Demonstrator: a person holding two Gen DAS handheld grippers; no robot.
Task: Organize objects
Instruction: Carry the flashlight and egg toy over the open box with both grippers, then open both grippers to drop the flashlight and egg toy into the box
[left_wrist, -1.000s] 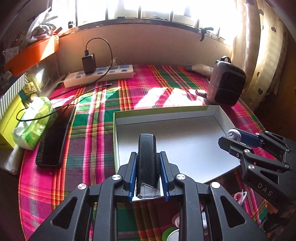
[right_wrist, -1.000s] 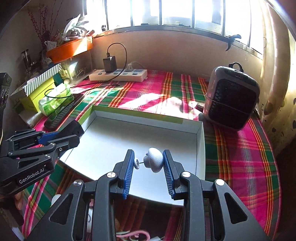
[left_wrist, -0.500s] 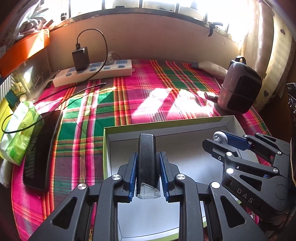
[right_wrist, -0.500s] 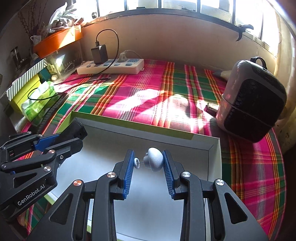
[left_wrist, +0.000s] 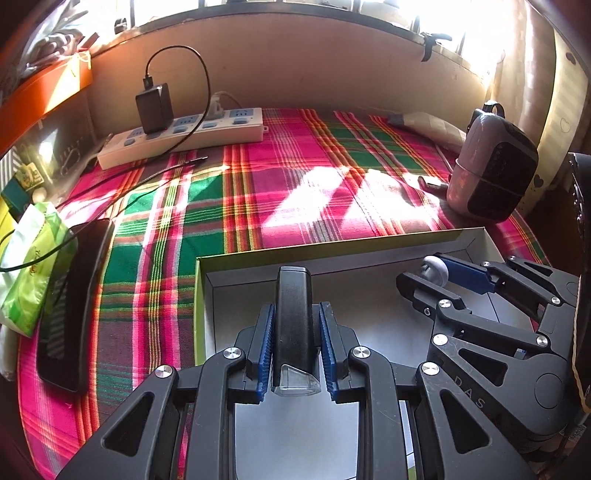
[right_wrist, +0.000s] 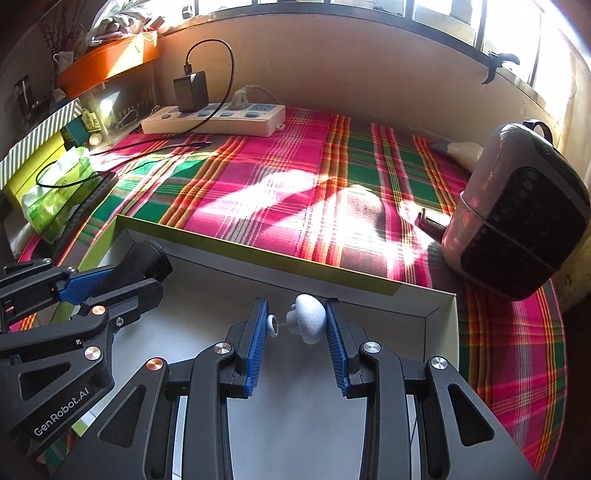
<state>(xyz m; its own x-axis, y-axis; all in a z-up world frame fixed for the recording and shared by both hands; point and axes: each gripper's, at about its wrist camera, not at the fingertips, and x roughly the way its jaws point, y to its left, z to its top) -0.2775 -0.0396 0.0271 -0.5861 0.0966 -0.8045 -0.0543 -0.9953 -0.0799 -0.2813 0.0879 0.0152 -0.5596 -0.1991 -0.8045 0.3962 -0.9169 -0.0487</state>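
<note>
In your left wrist view, "DAS" is moulded on the right gripper (left_wrist: 430, 280). Your left gripper (left_wrist: 295, 347) clamps a smooth black oblong device with a clear plastic end (left_wrist: 294, 325) between ribbed blue pads, above the shallow white cardboard box with green outer walls (left_wrist: 373, 254).

In your right wrist view, "GenRobot.AI" marks the left gripper. Your right gripper pinches a small matte grey mushroom-shaped knob on a thin pin (right_wrist: 308, 323) above the box floor.
</note>
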